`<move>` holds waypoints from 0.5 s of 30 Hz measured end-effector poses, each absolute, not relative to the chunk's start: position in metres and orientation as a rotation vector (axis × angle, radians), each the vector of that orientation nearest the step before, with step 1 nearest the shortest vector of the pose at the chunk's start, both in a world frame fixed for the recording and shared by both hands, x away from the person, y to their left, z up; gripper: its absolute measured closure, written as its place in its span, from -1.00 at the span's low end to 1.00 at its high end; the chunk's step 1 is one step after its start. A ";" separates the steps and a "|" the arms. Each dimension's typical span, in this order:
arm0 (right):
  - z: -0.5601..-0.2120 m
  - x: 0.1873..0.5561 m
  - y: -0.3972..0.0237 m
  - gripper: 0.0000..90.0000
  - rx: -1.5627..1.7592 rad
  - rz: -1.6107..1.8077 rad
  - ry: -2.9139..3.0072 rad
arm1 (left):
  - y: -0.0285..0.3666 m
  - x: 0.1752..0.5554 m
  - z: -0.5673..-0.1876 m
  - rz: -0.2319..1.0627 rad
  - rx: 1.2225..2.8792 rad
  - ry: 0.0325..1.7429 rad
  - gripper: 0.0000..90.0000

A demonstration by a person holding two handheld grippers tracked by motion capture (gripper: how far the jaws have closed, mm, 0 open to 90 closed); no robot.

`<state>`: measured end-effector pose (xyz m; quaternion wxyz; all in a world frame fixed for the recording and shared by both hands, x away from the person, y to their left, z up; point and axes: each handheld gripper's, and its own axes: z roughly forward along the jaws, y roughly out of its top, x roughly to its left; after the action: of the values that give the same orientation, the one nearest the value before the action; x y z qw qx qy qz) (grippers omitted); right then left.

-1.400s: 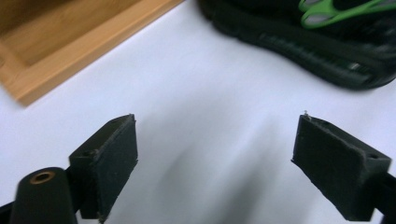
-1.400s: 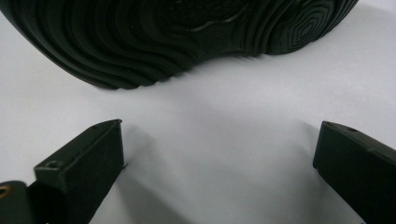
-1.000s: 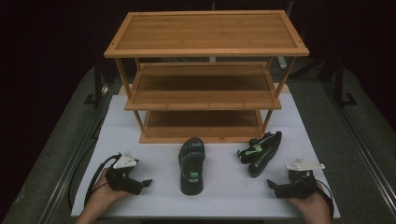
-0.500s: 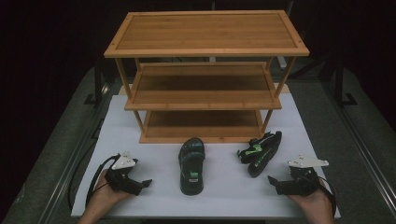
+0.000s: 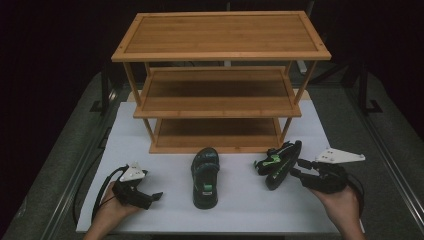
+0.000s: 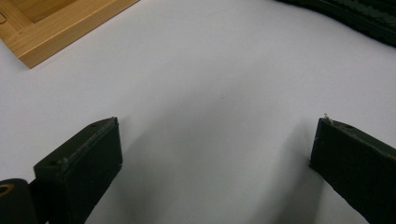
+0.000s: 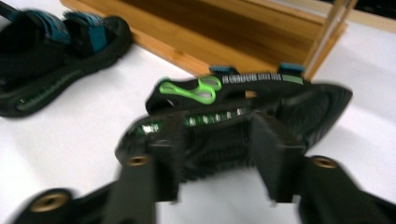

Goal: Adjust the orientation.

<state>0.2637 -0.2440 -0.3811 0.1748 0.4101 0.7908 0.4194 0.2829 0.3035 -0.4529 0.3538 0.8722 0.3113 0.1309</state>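
Observation:
A black sandal with green trim (image 5: 278, 164) lies tipped on its side at the right, in front of the bamboo shoe rack (image 5: 220, 105). My right gripper (image 5: 298, 169) is shut on the rear of its sole (image 7: 322, 105). The jaws have just been closing with the sole between them, and the right gripper (image 7: 212, 140) now clamps it from both sides. The matching sandal (image 5: 205, 176) rests flat on the white table top (image 5: 240, 210), left of centre. My left gripper (image 5: 153, 197) lies low at the left. In its own view the left gripper (image 6: 215, 154) stands open over bare table.
The rack has three wooden shelves; its bottom shelf (image 7: 224, 32) is just behind the held sandal. The flat sandal (image 7: 51, 46) lies to the left in the right gripper view. A corner of the rack (image 6: 56, 23) and a sandal edge (image 6: 355, 18) show far off.
My right gripper has risen and come in on the right sandal, and its jaws have shut on the sole. The left gripper and the flat sandal have stayed in place.

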 end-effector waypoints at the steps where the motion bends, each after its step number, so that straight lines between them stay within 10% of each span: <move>1: -0.381 0.264 -0.244 0.42 1.162 1.189 2.241 | 0.304 0.283 -0.453 0.338 2.255 0.805 -0.96; 6: -0.375 0.274 -0.238 0.95 1.117 1.199 2.279 | 0.303 0.283 -0.453 0.337 2.253 0.807 -0.96; 15: -0.376 0.295 -0.230 0.99 1.110 1.202 2.338 | 0.303 0.283 -0.453 0.338 2.254 0.806 -0.96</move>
<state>0.2947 -0.2304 -0.3764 0.1437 0.3849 0.8108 0.4169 0.2829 0.3033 -0.4530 0.3540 0.8720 0.3119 0.1306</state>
